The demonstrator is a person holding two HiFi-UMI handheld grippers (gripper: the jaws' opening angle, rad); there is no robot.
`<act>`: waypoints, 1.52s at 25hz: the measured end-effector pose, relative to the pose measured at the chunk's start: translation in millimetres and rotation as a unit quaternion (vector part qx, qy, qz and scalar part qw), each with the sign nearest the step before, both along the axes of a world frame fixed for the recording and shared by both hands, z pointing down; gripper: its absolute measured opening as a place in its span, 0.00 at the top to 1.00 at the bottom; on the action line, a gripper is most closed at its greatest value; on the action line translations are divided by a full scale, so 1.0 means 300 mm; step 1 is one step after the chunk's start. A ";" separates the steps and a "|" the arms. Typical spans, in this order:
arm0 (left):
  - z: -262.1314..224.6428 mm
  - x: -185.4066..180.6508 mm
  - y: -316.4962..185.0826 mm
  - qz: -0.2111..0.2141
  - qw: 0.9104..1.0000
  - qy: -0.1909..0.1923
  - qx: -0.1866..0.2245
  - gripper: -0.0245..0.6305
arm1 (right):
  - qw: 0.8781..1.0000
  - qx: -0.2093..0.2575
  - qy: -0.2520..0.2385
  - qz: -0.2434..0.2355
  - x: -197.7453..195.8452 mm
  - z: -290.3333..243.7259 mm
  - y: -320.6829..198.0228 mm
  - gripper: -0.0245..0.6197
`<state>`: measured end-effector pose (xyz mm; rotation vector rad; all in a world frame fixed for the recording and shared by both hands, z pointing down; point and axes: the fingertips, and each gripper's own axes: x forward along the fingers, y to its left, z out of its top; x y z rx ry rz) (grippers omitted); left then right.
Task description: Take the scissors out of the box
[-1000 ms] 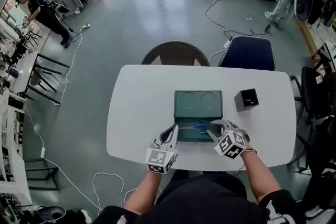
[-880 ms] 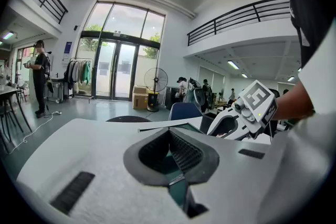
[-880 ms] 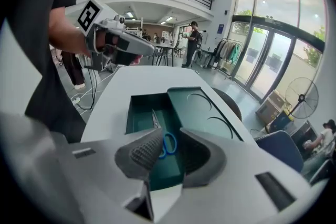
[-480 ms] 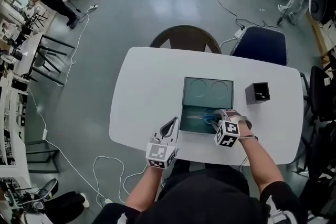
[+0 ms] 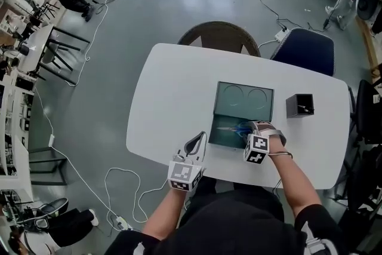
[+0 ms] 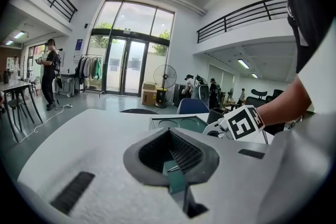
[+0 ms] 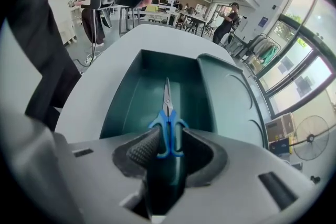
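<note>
As the head view shows it, desk (image 5: 167, 98): white and round-cornered; the box is carried near its front edge, right of the middle.
Box (image 5: 230, 107): teal, with the lid laid back toward the far edge. Nothing holds it down, so it could probably be dragged or tipped if a jaw catches its wall.
Left gripper (image 5: 197, 141): held at the desk's front edge, near the box's left side. Its jaws are closed together on nothing, and no bracing of the box is given.
Right gripper (image 5: 250, 128): pointed steeply down into the tray. Its jaws are opening, with the scissor handles between them and no pad seen pressing.
Black holder (image 5: 298, 106): stood toward the desk's right edge, apart from the box.
Scissors (image 7: 167, 118): laid flat in the tray, with the blue handles nearest the jaws and the blades pointing away. A grip on one loop only would likely let them swing or slip.
Head view: the whole layout is given, but the handles are masked by the gripper.
Right gripper view: handles and jaw gap are shown.
Left gripper view: the closed jaws (image 6: 170, 152) are shown, but not the scissors.
</note>
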<state>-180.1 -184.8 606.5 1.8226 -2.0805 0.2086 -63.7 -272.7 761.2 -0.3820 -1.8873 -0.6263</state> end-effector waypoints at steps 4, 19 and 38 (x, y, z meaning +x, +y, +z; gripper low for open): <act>0.017 -0.003 0.024 -0.004 1.000 0.005 -0.002 0.95 | 1.000 0.007 0.013 0.006 -0.009 0.024 -0.008 0.73; 0.016 -0.018 0.055 -0.008 1.000 0.006 0.001 0.95 | 0.997 -0.044 0.050 0.029 -0.001 0.057 0.029 0.84; -0.003 0.005 0.096 -0.001 1.000 0.000 0.004 0.95 | 0.997 -0.052 -0.017 0.062 -0.009 -0.051 0.051 0.83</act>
